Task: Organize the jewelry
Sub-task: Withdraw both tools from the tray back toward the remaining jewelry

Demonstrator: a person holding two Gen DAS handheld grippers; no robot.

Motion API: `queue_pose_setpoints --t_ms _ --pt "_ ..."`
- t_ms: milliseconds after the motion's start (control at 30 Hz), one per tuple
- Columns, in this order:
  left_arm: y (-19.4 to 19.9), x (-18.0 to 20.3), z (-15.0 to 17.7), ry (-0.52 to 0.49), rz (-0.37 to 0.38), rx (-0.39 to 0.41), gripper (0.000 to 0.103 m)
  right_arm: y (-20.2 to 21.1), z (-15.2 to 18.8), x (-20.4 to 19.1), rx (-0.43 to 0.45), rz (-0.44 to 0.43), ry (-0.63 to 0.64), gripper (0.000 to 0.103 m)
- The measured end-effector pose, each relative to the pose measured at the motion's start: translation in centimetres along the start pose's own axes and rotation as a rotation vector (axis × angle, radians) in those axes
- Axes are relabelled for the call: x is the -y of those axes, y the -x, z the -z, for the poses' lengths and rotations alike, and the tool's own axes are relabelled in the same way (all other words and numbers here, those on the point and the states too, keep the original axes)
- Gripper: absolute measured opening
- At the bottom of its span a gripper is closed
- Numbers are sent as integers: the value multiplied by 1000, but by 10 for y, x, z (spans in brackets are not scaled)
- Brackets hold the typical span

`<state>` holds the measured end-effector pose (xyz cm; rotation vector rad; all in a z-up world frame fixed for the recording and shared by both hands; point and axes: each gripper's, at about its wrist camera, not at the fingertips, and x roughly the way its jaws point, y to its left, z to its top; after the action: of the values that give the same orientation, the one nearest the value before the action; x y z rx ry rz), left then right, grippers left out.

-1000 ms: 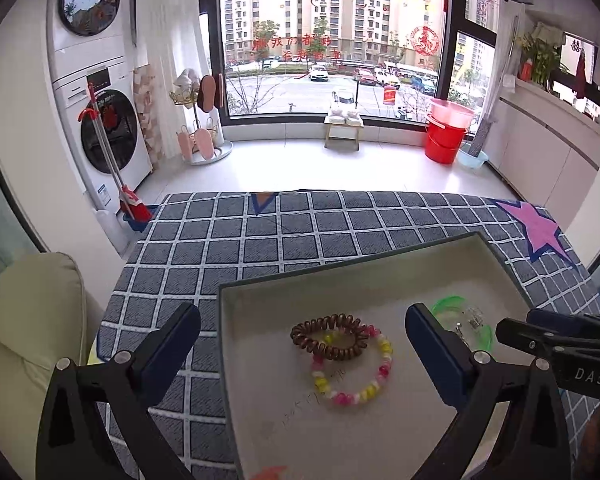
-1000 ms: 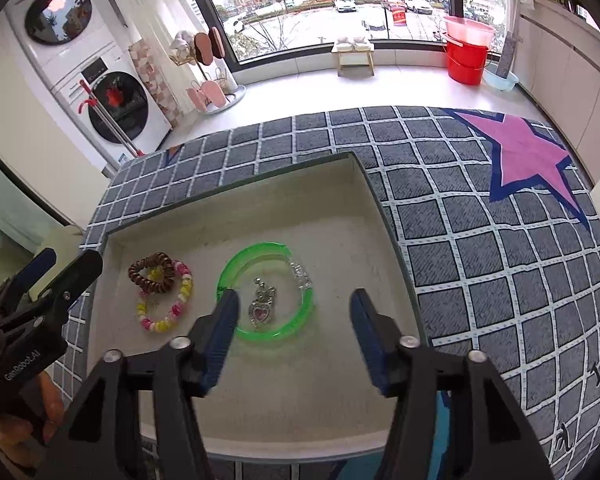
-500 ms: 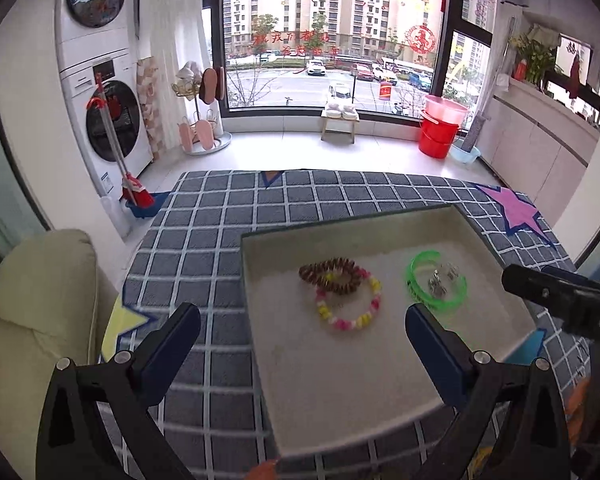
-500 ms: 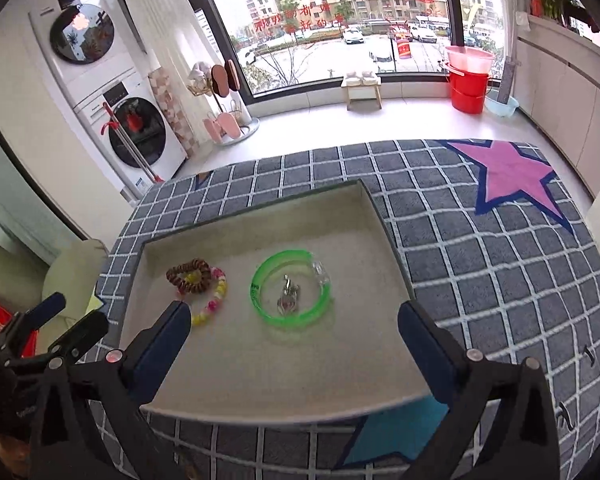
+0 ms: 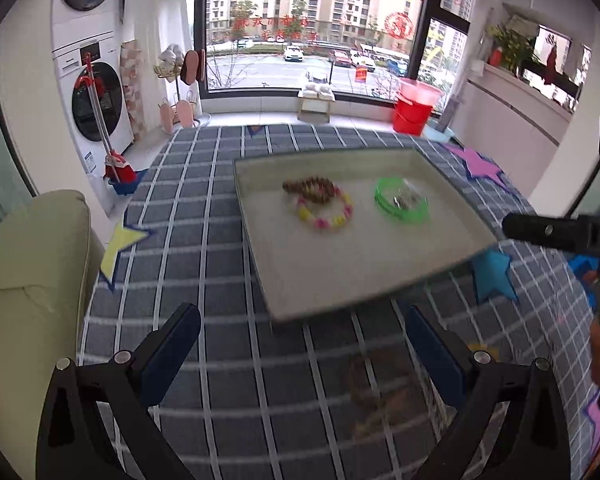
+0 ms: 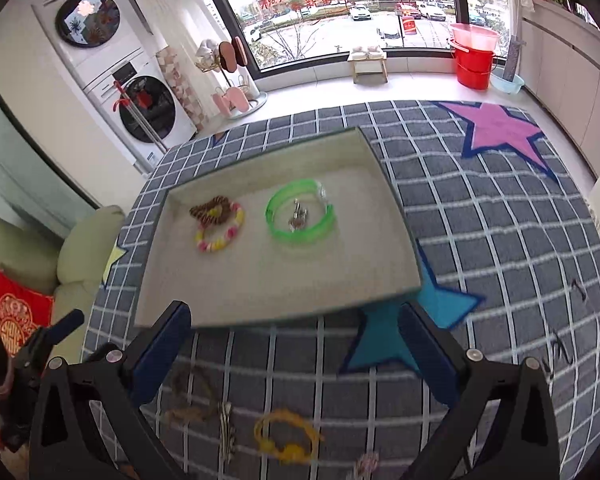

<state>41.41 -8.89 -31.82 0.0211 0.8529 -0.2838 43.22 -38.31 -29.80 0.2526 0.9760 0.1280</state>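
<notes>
Hovering right gripper (image 6: 294, 350) (jaws wide)

A matt, felt-lined tray (image 6: 364, 280) sits on a woven checked cloth (image 6: 480, 240); inside, a glossy green plastic bangle (image 6: 300, 216) and a shiny beaded bracelet (image 6: 220, 236).

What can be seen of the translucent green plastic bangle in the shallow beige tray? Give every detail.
The translucent green plastic bangle is a broad, glossy ring lying flat on the floor of the shallow beige tray, right of centre. A small silvery charm piece lies inside its ring. It sits apart from the beaded bracelet to its left. No gripper touches it.
</notes>
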Motion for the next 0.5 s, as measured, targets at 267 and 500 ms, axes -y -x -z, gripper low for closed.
queue_pose_setpoints --t_ms 267,500 --pt "7 15 42 -57 -9 -31 103 21 46 8 -20 26 -10 103" --pt "6 23 63 -89 -12 -63 103 26 92 24 -72 58 -80 103"
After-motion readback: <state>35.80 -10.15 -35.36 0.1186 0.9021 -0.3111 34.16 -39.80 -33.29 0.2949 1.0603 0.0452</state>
